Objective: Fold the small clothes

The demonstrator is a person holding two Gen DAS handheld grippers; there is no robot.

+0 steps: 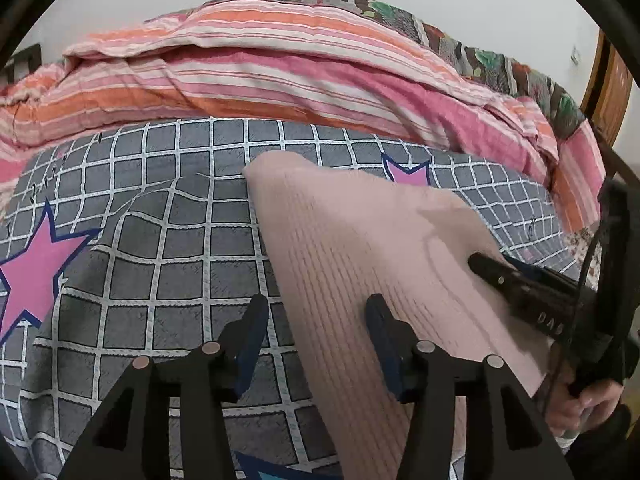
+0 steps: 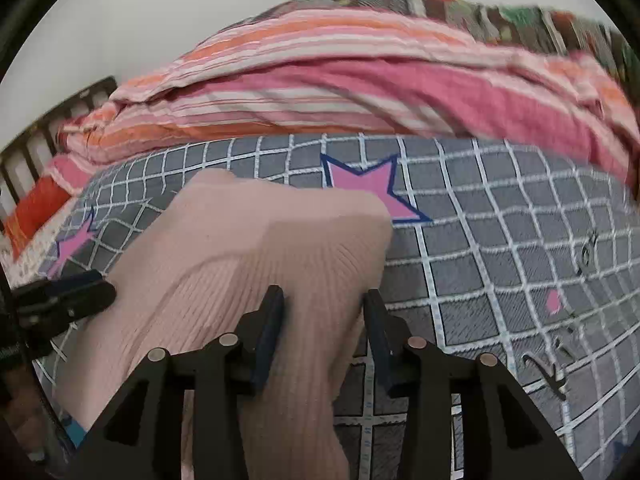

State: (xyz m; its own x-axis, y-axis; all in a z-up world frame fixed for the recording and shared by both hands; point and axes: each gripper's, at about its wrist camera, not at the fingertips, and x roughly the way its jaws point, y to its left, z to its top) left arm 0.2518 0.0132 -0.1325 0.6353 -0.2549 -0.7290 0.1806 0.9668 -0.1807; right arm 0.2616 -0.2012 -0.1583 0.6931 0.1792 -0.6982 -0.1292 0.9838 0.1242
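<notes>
Left wrist — left claw point(image 1: 316, 312) wide, astride pink garment point(image 1: 360, 240) edge | right claw point(image 2: 324, 308) wide — sheet point(image 2: 500, 220) beyond

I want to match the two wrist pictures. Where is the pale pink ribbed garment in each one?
Left wrist view: the pale pink ribbed garment runs from the centre down to the lower right, under the left gripper.
Right wrist view: the garment fills the centre and lower left, between the fingers of the right gripper.
Shared landmark: the pink star on the grey checked sheet, at the garment's far edge.
</notes>
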